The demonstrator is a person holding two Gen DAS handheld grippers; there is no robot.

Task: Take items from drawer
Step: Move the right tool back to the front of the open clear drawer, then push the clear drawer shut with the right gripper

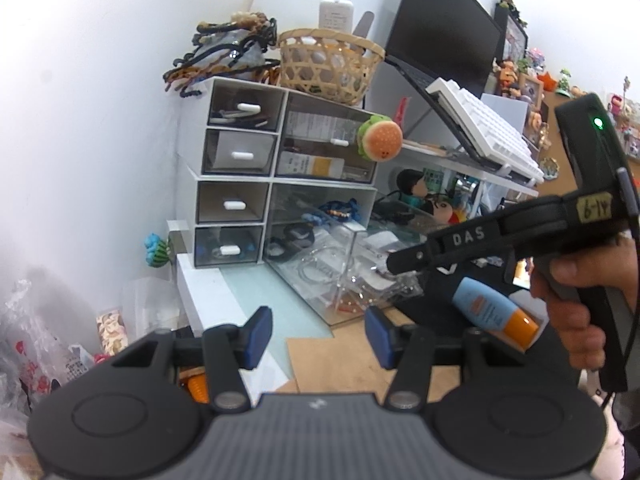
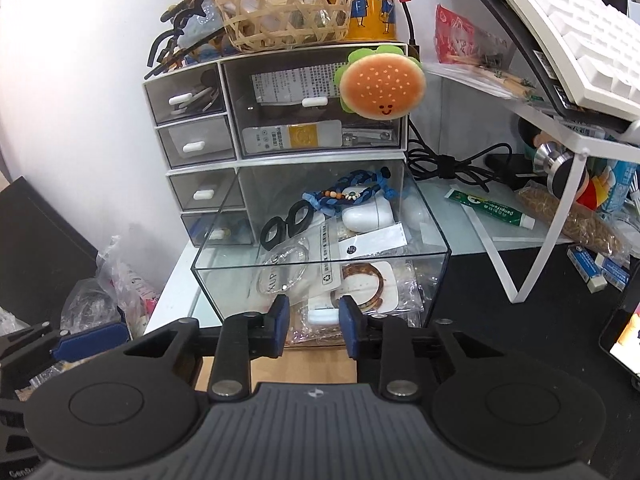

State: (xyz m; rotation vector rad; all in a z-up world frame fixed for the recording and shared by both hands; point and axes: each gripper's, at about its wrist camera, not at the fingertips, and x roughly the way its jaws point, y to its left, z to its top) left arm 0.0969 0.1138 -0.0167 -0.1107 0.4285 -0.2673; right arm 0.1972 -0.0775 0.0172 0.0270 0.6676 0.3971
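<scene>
A clear drawer (image 2: 320,258) stands pulled far out of the white desktop organizer (image 2: 240,162). In it lie a blue braided bracelet (image 2: 352,192), two black rings (image 2: 286,224), a white case (image 2: 368,216), and a brown bangle (image 2: 360,280) on a card among plastic packets. My right gripper (image 2: 314,326) is at the drawer's front wall, narrowly open, its blue pads on either side of the white handle (image 2: 322,316) with a gap on the left side. My left gripper (image 1: 318,336) hangs open and empty in front of the drawer (image 1: 320,268), left of the right gripper (image 1: 394,262).
A woven basket (image 2: 280,4) and a burger plush (image 2: 380,84) sit on the organizer. A white riser (image 2: 560,184) holds a keyboard (image 2: 580,36). Toothpaste (image 2: 492,208) and a cable (image 2: 452,164) lie beneath it. A blue-orange tube (image 1: 496,312) lies on the desk. Plastic bags (image 2: 100,292) crowd the left.
</scene>
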